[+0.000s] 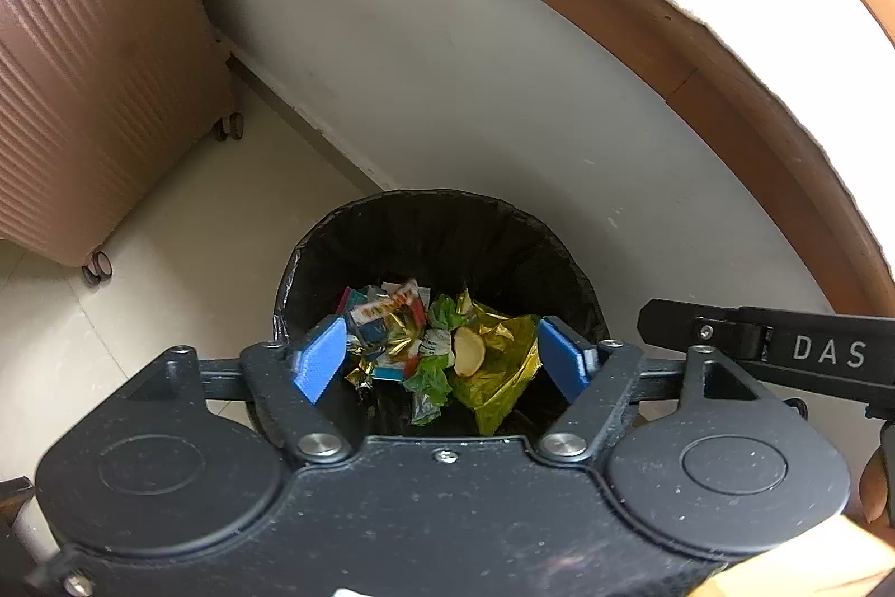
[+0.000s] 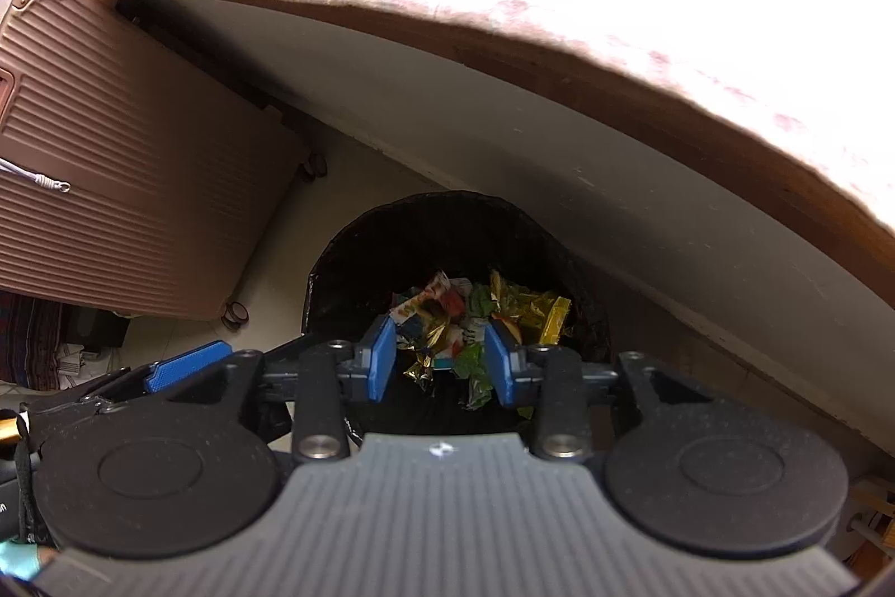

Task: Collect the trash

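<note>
Left gripper (image 1: 442, 362), right gripper (image 2: 442, 365), empty, spread above bin's (image 1: 447, 216) trash (image 1: 436, 345)

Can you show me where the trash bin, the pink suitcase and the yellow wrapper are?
trash bin (image 1: 447, 228), left wrist view, on its black-lined inner wall.
pink suitcase (image 1: 84, 65), left wrist view, on its ribbed side.
yellow wrapper (image 1: 503, 373), left wrist view, on its crinkled middle.

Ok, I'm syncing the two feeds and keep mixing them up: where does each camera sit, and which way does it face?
Left wrist: on the left gripper, looking down into the bin; its open blue fingers show, the right gripper at right.
Right wrist: on the right gripper, also looking down into the bin; its fingers show, the left gripper's pad at lower left.
Shared: bin, wrappers, suitcase.
</note>
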`<action>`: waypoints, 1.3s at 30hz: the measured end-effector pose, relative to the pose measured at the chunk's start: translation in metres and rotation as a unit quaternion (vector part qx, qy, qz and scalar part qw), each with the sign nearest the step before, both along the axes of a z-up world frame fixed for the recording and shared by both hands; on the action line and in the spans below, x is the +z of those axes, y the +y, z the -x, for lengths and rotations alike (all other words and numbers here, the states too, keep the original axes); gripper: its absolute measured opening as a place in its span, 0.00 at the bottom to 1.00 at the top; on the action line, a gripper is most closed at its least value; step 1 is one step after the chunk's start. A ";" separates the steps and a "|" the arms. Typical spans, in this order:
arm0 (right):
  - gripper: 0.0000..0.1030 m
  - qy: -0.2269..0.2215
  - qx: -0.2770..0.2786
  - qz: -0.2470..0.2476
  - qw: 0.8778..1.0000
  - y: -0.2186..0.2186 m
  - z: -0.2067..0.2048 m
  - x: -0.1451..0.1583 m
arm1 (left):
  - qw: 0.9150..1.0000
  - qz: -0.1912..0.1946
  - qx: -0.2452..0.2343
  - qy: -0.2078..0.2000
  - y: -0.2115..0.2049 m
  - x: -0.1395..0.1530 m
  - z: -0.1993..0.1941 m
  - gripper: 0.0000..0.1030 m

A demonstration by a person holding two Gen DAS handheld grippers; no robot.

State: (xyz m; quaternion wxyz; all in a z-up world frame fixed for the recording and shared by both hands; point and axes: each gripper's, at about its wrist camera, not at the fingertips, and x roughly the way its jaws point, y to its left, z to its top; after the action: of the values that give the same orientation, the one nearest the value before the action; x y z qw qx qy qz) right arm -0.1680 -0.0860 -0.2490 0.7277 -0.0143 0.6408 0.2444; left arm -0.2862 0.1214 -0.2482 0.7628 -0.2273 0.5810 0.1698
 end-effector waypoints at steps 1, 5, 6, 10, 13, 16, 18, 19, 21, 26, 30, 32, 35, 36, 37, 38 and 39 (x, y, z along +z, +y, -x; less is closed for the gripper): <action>0.53 -0.001 -0.001 0.000 1.000 -0.001 0.000 0.000 | 1.000 0.000 0.000 0.001 -0.001 0.001 0.000 0.74; 0.57 -0.001 -0.008 0.002 1.000 -0.004 0.002 -0.001 | 1.000 0.001 0.002 0.005 -0.001 0.001 0.002 0.79; 0.58 -0.001 -0.009 0.003 1.000 -0.005 0.002 -0.001 | 1.000 0.001 0.001 0.005 0.001 -0.003 0.001 0.79; 0.59 0.000 -0.010 0.006 1.000 -0.009 0.001 -0.003 | 1.000 -0.004 -0.004 0.008 -0.002 -0.002 0.002 0.79; 0.61 -0.001 -0.011 0.008 1.000 -0.010 0.001 -0.002 | 1.000 -0.004 -0.004 0.006 -0.003 0.000 0.003 0.79; 0.62 -0.003 -0.013 0.009 1.000 -0.011 0.001 -0.001 | 1.000 -0.001 -0.002 0.004 -0.002 -0.001 0.004 0.79; 0.64 -0.006 -0.011 0.011 1.000 -0.010 0.001 -0.001 | 1.000 -0.007 -0.004 0.002 -0.003 0.000 0.005 0.80; 0.64 -0.009 -0.009 0.012 1.000 -0.011 0.002 0.000 | 1.000 -0.014 -0.007 0.001 -0.004 0.001 0.005 0.80; 0.65 -0.011 -0.007 0.014 1.000 -0.011 0.003 0.000 | 1.000 -0.029 -0.012 0.003 -0.007 0.002 0.006 0.84; 0.66 -0.013 -0.009 0.018 1.000 -0.013 0.003 0.000 | 0.999 -0.031 -0.014 0.003 -0.008 0.005 0.009 0.86; 0.67 -0.013 -0.010 0.021 1.000 -0.014 0.003 0.001 | 1.000 -0.021 -0.010 0.008 -0.004 0.005 0.010 0.86; 0.67 -0.014 -0.011 0.022 1.000 -0.015 0.003 0.001 | 1.000 -0.019 -0.011 0.008 -0.005 0.005 0.010 0.86; 0.67 -0.014 -0.011 0.022 1.000 -0.016 0.003 0.001 | 1.000 -0.009 -0.012 0.007 -0.006 0.004 0.012 0.86; 0.67 -0.015 -0.010 0.022 1.000 -0.016 0.003 0.002 | 1.000 -0.005 -0.013 0.005 -0.006 0.005 0.013 0.86; 0.67 -0.015 -0.010 0.021 1.000 -0.016 0.003 0.002 | 1.000 0.000 -0.013 0.003 -0.006 0.005 0.013 0.86; 0.67 -0.016 -0.011 0.022 1.000 -0.015 0.003 0.002 | 1.000 0.002 -0.013 0.001 -0.006 0.005 0.014 0.86; 0.67 -0.016 -0.011 0.022 1.000 -0.015 0.003 0.002 | 1.000 0.002 -0.014 0.000 -0.007 0.005 0.015 0.86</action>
State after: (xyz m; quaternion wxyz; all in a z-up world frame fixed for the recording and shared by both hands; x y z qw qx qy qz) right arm -0.1713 -0.1014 -0.2466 0.7398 -0.0272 0.6345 0.2223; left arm -0.3010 0.1142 -0.2432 0.7645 -0.2208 0.5847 0.1578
